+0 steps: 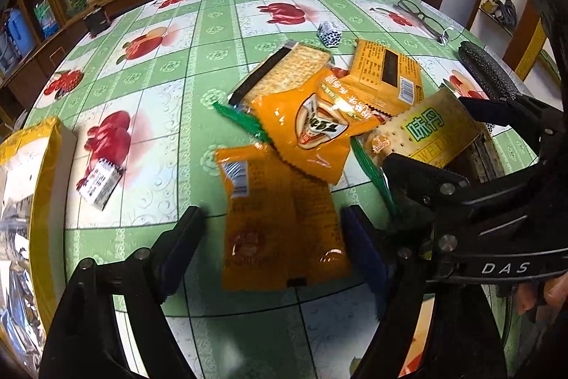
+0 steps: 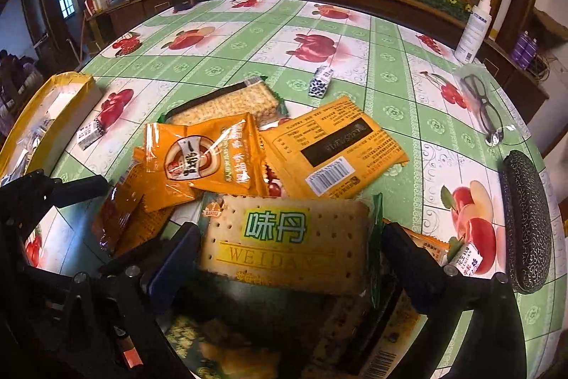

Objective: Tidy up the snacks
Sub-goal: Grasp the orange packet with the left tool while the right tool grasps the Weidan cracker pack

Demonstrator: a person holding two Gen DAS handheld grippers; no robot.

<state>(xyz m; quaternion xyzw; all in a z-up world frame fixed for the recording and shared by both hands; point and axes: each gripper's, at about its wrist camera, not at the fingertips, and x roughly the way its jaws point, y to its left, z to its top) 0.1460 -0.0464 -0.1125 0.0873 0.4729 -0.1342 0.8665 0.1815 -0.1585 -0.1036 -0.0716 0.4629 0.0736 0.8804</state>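
Left wrist view. Left claw (image 1: 275,219) stands open over the worktop (image 1: 170,87), pads either side of an orange packet (image 1: 280,219) lying face down at lower centre; pads are beside its long edges, not pressing. Above it a pile: an orange snack pack (image 1: 312,123) with a round logo, a long cracker pack (image 1: 284,73) behind, another orange pack (image 1: 385,77) with its barcode side up. At the right, the right claw (image 1: 440,144) reaches in around the Weidan cracker pack (image 1: 429,126). Yellow-edged box (image 1: 42,166) at the left edge, seemingly the place to sort into. Small boxed sweet (image 1: 101,183) beside it.

Right wrist view. Right claw (image 2: 291,254) is wide open, the Weidan cracker pack (image 2: 287,233) filling the gap between its pads at lower centre. Whether the pads touch the wrapper edges is hard to read through the lens bend; they look just clear. More packs lie beneath it. Glasses (image 2: 484,105) and a dark case (image 2: 525,222) sit at the right, well apart from the pile.

Step in hand, as judged: taking one pack in each claw. To do it well, close across the narrow width on the wrapper edges, gently, since crackers crush. Lift straight so neighbouring packs do not drag.
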